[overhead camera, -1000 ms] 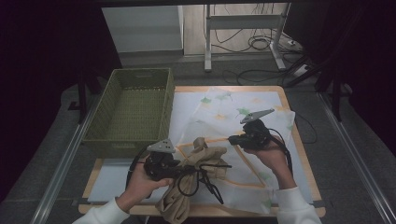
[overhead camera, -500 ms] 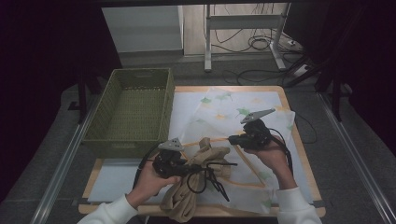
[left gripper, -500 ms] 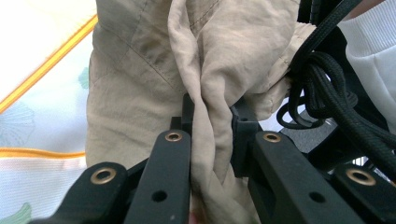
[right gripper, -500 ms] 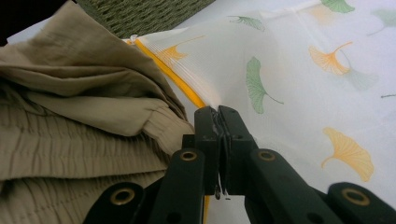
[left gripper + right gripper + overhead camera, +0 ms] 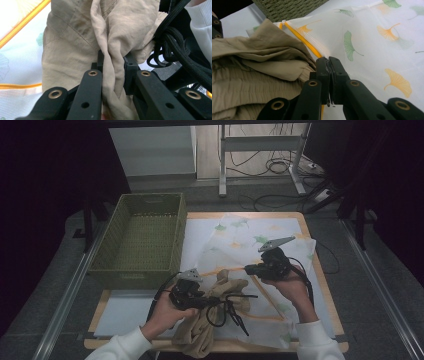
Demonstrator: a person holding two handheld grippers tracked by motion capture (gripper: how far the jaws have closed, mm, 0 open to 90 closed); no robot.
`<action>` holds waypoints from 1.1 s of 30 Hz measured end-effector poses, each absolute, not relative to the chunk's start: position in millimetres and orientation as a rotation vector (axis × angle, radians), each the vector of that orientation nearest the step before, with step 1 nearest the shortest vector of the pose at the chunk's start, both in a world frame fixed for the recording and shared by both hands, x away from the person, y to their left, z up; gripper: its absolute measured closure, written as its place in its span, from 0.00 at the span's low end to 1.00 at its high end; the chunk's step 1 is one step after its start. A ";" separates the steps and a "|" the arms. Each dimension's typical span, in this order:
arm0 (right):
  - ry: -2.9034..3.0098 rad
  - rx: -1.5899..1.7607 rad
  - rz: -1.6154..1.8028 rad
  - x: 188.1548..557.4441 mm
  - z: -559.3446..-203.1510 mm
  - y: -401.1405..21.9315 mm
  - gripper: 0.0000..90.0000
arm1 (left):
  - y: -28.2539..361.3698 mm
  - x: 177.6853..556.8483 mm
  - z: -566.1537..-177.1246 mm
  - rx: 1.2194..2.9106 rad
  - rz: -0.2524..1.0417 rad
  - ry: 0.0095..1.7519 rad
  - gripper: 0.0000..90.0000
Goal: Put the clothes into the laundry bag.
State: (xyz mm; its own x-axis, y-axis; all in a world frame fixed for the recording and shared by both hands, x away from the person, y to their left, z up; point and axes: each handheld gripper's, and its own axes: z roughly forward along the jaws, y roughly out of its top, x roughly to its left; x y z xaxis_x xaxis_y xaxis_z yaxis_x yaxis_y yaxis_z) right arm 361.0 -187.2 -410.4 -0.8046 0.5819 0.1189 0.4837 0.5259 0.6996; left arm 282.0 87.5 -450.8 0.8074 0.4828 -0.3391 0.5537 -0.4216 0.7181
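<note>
Your left gripper (image 5: 112, 72) is clamped on a bunched fold of the beige garment (image 5: 215, 320), which lies crumpled at the counter's near edge, just left of centre, partly on the white leaf-printed mesh bag (image 5: 250, 240). Your right gripper (image 5: 329, 75) has its jaws pressed fully together on the bag's orange-trimmed rim (image 5: 299, 37), pinching the thin mesh right beside the garment. That hold looks meant to lift the rim and keep the bag's mouth open so you can feed the cloth in. The green wicker basket (image 5: 140, 240) stands at the counter's far left corner, well apart from both grippers.
</note>
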 end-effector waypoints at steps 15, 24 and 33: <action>2.622 0.920 1.154 360.1 -408.1 -188.5 0.95 | 71.1 293.1 -455.4 2.123 -0.114 0.762 0.90; 2.621 0.926 1.155 359.6 -407.9 -187.5 0.95 | 60.0 303.7 -461.6 2.132 -0.129 0.772 0.90; 2.621 0.916 1.168 358.9 -406.7 -187.7 0.95 | 47.6 309.2 -467.4 2.169 -0.133 0.768 0.90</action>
State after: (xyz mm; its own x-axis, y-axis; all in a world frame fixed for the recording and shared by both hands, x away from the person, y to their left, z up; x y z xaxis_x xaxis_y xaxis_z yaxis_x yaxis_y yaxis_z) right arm 358.9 -187.7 -406.7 -0.8073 0.5772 0.1228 0.4772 0.5162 0.7112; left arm 309.2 47.6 -467.4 0.8091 0.4806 -0.3381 0.5663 -0.4843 0.6669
